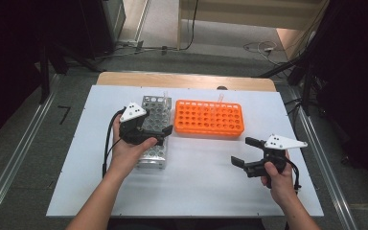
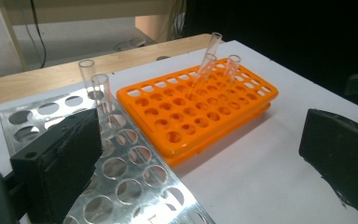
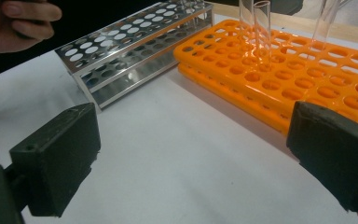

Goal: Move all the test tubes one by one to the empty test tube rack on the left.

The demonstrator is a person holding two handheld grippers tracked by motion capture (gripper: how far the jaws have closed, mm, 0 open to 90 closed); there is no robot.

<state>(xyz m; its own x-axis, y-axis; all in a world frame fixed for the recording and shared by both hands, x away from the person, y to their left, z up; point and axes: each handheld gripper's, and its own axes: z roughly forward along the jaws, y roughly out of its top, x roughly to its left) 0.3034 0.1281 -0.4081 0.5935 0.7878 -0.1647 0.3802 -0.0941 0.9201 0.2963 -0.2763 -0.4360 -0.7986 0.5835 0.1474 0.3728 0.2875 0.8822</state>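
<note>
**Two open tools, and glass tubes that could tip**

Closest to the person, the right tool (image 1: 243, 152) hangs just over the white counter (image 1: 196, 182). Its jaws are wide apart and hold nothing. The right hand (image 1: 278, 179) grips it from behind, and it points left, across the bare counter toward the racks.

A little farther in, the left tool (image 1: 160, 134) sits over the near part of the metal rack (image 1: 154, 125). Its jaws are apart too, with nothing between them. The left hand (image 1: 129, 146) wraps around the tool, with the forearm reaching in from below.

Past that, two clear tubes (image 2: 98, 93) stand at the far end of the metal rack. Next to it is the orange rack (image 1: 209, 117), which holds a few more tubes (image 2: 212, 58) near its back edge. Those ones lean a bit.

What could go wrong? The left tool is close to the metal rack, so a bump could push the rack and shake the tubes. The tubes are thin and smooth. If a tool squeezes too high or at a slant, a tube could slip, tip, or knock the one beside it. Squeezing too hard might crack the glass.
</note>
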